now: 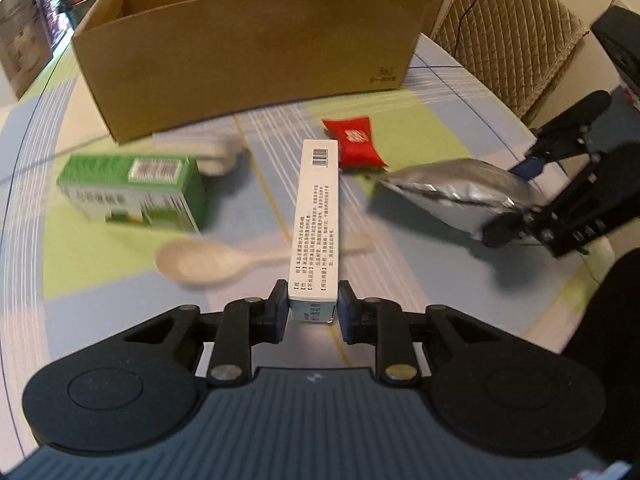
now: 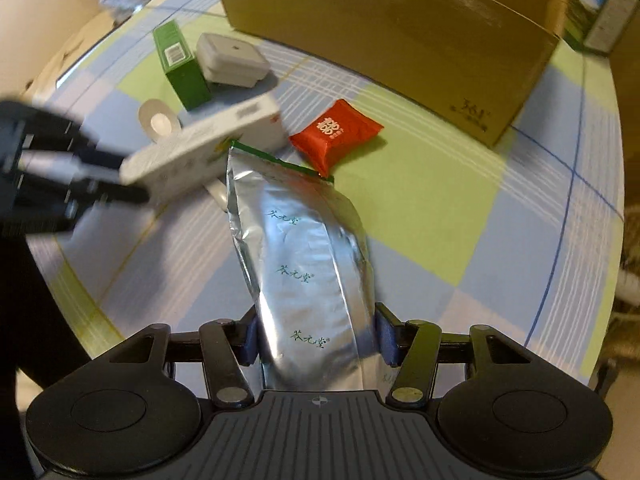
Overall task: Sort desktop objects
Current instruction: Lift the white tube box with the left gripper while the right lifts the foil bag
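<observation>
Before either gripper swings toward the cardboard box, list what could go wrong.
1. The left gripper clamps the long white carton only at its near end; it may pivot or slip.
2. The silver foil pouch in the right gripper is soft and could sag or slide out.
3. Both loads are close together above the red sachet and white spoon; they may collide.

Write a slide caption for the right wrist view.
Right gripper clamps a silver foil pouch above the checked tablecloth, cardboard box ahead.

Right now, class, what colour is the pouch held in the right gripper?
Shiny silver, with small green characters and a green top edge: the pouch, clearest in the right wrist view, in the right gripper.
</observation>
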`<state>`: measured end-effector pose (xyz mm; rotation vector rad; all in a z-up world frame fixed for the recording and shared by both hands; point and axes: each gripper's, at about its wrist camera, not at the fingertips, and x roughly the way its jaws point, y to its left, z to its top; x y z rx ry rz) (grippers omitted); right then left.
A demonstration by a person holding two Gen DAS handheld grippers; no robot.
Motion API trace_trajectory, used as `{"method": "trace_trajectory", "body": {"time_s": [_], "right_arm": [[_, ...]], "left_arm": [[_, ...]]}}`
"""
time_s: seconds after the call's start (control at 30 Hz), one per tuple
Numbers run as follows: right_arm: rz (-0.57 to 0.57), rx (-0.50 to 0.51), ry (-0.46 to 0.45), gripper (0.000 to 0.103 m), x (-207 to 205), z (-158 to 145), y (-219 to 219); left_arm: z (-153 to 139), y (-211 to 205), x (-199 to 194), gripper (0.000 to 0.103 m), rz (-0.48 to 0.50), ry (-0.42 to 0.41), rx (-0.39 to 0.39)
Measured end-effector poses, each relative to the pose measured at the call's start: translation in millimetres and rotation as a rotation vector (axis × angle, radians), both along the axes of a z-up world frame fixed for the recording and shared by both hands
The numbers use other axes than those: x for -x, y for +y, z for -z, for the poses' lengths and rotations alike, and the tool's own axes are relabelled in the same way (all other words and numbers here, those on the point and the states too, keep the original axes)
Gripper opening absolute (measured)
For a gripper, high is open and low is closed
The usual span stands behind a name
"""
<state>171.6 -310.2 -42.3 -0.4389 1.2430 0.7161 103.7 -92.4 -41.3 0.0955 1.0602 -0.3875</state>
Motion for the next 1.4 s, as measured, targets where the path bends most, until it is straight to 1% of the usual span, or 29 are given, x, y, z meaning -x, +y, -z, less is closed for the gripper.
{"method": "trace_trajectory", "body": {"time_s": [0.07,0.17,0.23,0.27,0.3,0.33,0.37,0.4,0.47,0.53,0.63,0.93,1.07,1.13,1.2,1.27,1.4], "right_arm": [[0.015,-0.001,0.000,0.052,6.0,-1.9,2.2],[0.004,-0.009,0.006,0.053,14.3,0.6,4.6],[-0.016,-0.017,0.005,0.064,20.0,0.4,5.0],[-0.028,-0.022,0.003,0.073,23.2,0.9,4.9],[-0.039,-0.030,0.003,0.080,25.4,0.6,5.5],[-0.045,-0.038,-0.003,0.082,27.0,0.1,5.0],[-0.051,-0.040,-0.012,0.086,28.4,0.0,5.4],[-0.056,-0.034,-0.023,0.088,29.1,0.6,6.2],[-0.067,-0.005,-0.045,0.089,29.6,4.3,8.5],[-0.082,0.010,-0.049,0.089,29.7,9.4,10.3],[-0.078,0.004,-0.037,0.089,27.2,14.1,9.6],[-0.016,-0.062,0.023,0.089,12.2,20.9,6.4],[-0.007,-0.072,0.030,0.089,10.0,21.7,6.0],[-0.010,-0.071,0.031,0.089,10.5,21.1,6.2],[-0.016,-0.073,0.031,0.089,10.8,19.4,6.2],[-0.018,-0.083,0.033,0.089,10.2,16.9,5.2],[-0.029,-0.098,0.040,0.090,6.7,14.0,4.4]], "left_arm": [[-0.6,-1.0,16.3,0.021,-0.011,0.000,0.007],[0.9,-4.0,34.8,0.022,0.001,0.005,0.003],[1.9,-3.9,41.5,0.032,0.012,0.005,0.001],[2.0,-3.8,44.3,0.036,0.011,0.001,-0.004],[1.6,-3.2,45.2,0.036,0.005,-0.004,-0.007],[0.4,-1.0,45.5,0.037,-0.003,-0.007,-0.002],[0.1,0.5,44.7,0.039,-0.011,-0.007,0.005],[-0.1,1.5,44.1,0.044,-0.019,-0.008,0.007],[1.6,1.2,40.3,0.046,-0.028,-0.012,0.008],[2.8,1.1,35.9,0.046,-0.036,-0.010,0.016],[4.3,0.1,29.1,0.047,-0.050,-0.008,0.028],[12.2,-9.9,5.2,0.047,-0.073,0.013,0.038],[16.5,-13.7,-4.0,0.044,-0.100,0.026,0.045],[19.0,-15.1,-8.2,0.040,-0.104,0.031,0.039],[20.4,-15.2,-10.6,0.033,-0.103,0.031,0.031],[21.8,-14.5,-12.0,0.026,-0.096,0.036,0.040],[22.6,-15.2,-10.5,0.022,-0.084,0.033,0.021]]}}
